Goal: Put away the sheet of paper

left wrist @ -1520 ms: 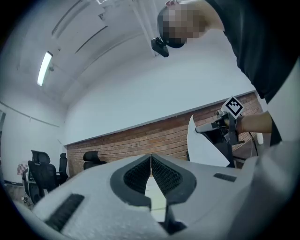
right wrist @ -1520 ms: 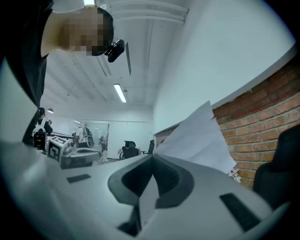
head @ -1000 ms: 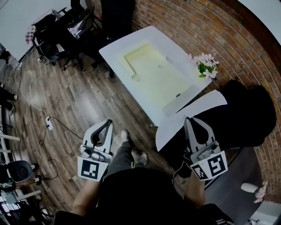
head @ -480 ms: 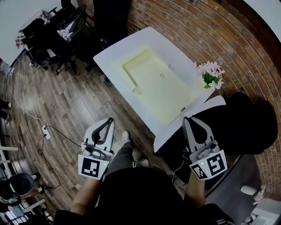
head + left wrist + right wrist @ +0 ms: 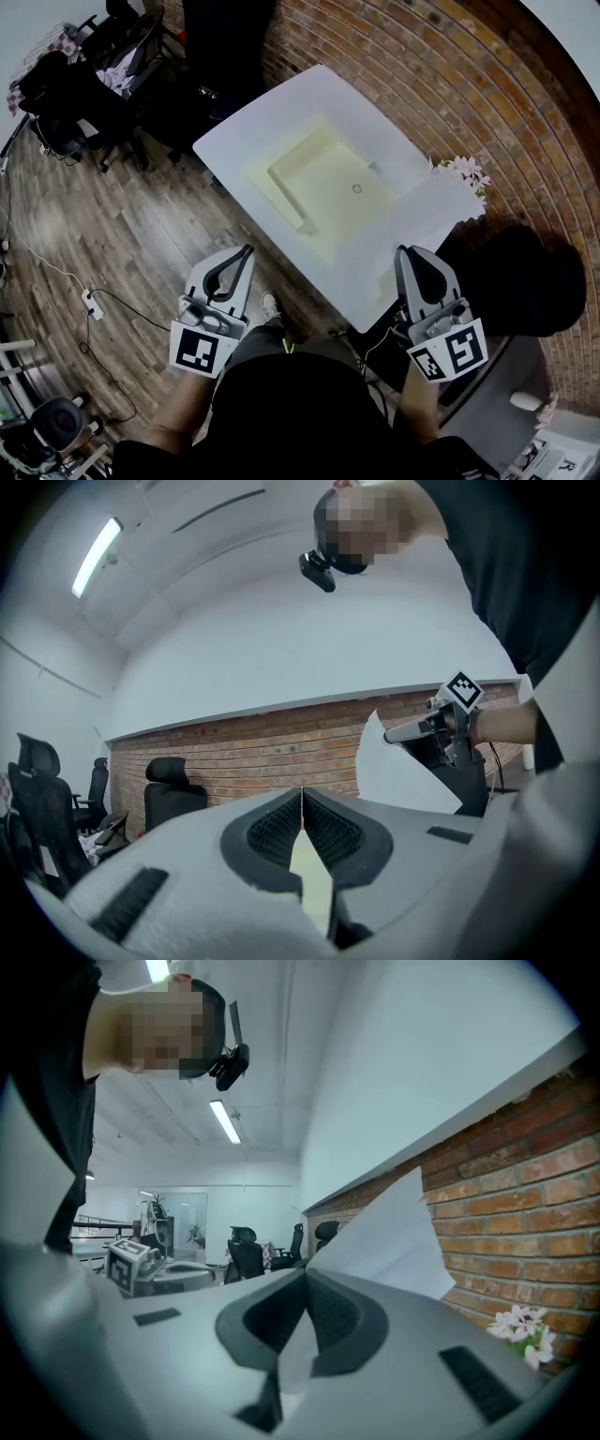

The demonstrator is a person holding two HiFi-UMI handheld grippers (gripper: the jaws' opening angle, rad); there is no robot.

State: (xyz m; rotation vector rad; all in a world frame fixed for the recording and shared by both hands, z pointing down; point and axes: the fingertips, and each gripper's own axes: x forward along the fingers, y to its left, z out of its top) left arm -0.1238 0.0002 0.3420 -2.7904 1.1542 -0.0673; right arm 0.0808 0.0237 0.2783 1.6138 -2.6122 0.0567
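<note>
The right gripper [image 5: 305, 1274] is pinching the sheet of paper [image 5: 384, 1237] between its closed jaws. One strip of the sheet is hanging down through the gap behind the pads. The rest is fanning up and out past the tips, to the gripper's right. In the head view the right gripper [image 5: 405, 253] is pointing level, and the sheet of paper [image 5: 441, 211] is spreading ahead of its tips over the near right corner of the white counter [image 5: 234, 131].

The left gripper [image 5: 302, 791] is showing its jaws pressed together at the tips, with nothing clamped between them. To its right, the sheet of paper [image 5: 398, 775] is standing up from the other gripper's jaws. In the head view the left gripper [image 5: 246, 251] is sitting beside the counter's near edge, over the wooden floor [image 5: 112, 225].

Ahead of both grippers, a pale yellow recess [image 5: 323, 187] is lying in the middle of the counter. Ahead of the right gripper and further to its right, pink and white flowers [image 5: 525, 1326] are showing just past the sheet's edge. Beyond them the brick wall [image 5: 525, 1176] is running along the far side. Black office chairs [image 5: 169, 794] are standing far off to the left gripper's left.
</note>
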